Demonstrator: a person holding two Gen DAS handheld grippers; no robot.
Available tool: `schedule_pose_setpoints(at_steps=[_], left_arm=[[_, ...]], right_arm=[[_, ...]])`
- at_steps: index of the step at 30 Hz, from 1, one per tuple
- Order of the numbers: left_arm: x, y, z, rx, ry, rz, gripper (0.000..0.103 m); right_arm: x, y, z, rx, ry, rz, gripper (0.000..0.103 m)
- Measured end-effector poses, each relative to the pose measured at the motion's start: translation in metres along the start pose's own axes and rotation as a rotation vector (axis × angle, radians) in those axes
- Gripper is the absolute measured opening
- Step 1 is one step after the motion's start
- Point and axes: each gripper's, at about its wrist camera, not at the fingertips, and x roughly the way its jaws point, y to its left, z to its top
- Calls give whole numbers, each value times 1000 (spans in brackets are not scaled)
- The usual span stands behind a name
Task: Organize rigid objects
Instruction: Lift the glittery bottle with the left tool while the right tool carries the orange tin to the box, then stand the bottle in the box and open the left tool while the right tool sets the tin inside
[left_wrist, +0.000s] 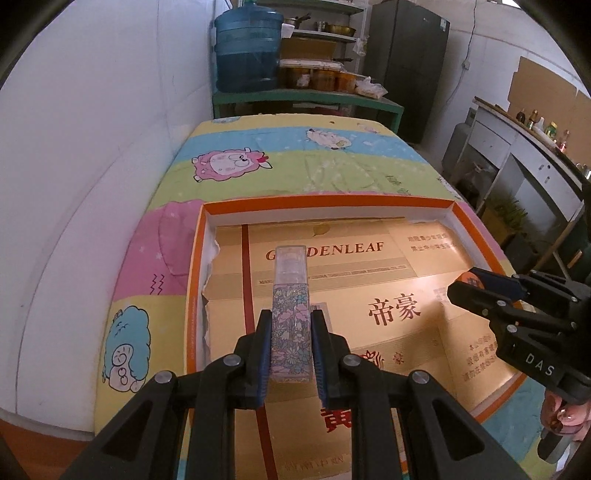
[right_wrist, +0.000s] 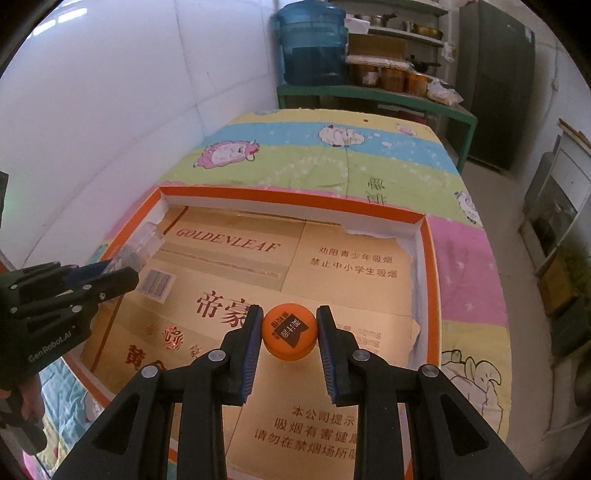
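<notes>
In the left wrist view my left gripper (left_wrist: 290, 319) is shut on a slim floral spray bottle (left_wrist: 290, 317) with a clear cap, pointing forward over the tray. The tray (left_wrist: 325, 204) is a shallow orange-rimmed box lined with gold cardboard. My right gripper (left_wrist: 467, 286) shows at the right edge there, holding something orange. In the right wrist view my right gripper (right_wrist: 290, 325) is shut on a round orange cap (right_wrist: 290, 330) with a black label, above the tray (right_wrist: 295, 201). The left gripper (right_wrist: 123, 271) with the spray bottle (right_wrist: 142, 247) enters from the left.
The tray rests on a cartoon-print bedsheet (left_wrist: 295, 158) beside a white wall. Beyond the bed stand a green shelf (left_wrist: 306, 98) with a blue water jug (left_wrist: 247, 48) and jars, and a dark cabinet (left_wrist: 406, 66). A counter with bottles (left_wrist: 535, 129) runs along the right.
</notes>
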Motion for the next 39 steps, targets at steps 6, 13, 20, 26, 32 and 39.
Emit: schedule_pose_setpoints(at_steps=[6,13,20,26,32,39], left_arm=[[7,1,2,-14,8,12,20],[18,5,1,-26,38,17,20],[29,3,-2,-7,72,20,20],[31,2,-1,16,82,10,25],[34,-3,-1,43,90,-77,65],[32,-5,-4,44,87,-44,66]], right_arm=[[8,-1,1,4,15,1,30],[18,-3,-2,9,41,-2,30],[26,-3,-6,13,59,-8,30],[27,-3,-6,9,61,-7,30],[27,-4,-6,10,58,-4,31],[23,-3,-8,8,42,0,42]])
